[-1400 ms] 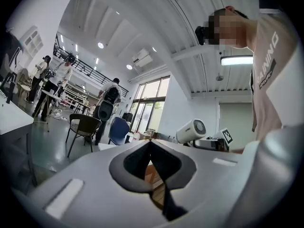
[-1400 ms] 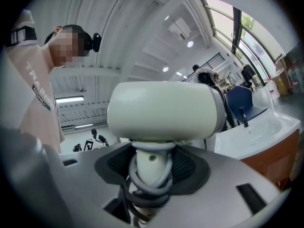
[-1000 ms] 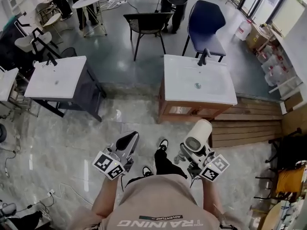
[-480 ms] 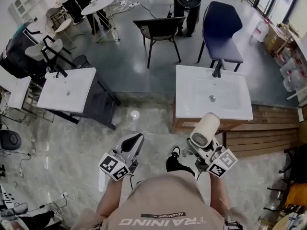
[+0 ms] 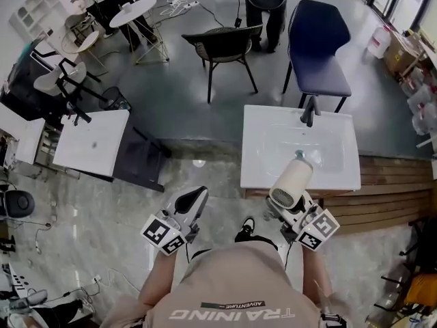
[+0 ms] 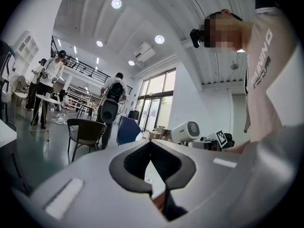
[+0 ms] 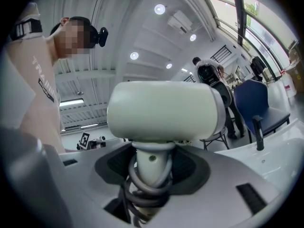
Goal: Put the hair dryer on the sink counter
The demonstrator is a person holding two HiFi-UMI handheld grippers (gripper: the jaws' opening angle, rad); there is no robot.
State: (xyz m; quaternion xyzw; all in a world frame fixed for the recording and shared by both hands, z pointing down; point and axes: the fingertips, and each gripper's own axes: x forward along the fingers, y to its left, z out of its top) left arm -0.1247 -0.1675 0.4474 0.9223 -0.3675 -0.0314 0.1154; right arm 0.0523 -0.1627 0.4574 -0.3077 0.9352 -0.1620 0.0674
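1. Hair dryer [image 5: 288, 182] — in the head view its handle is hidden under its own barrel and the right gripper [image 5: 278, 209].
2. Same handle, right gripper view — lower end buried under the coiled cord [image 7: 142, 186] between the jaws.
3. Sink counter [image 5: 263, 173]: front edge partly covered by the barrel.
4. Standing person [image 5: 265, 19]: cut off by the top edge.

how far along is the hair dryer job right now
Done: the hair dryer is picked up, with the right gripper shut on its cord-wrapped handle. In hand: it is held in the air by the near edge of the white sink counter, not resting on it. Left: lower it onto the counter and let go. The left gripper is shut and empty.
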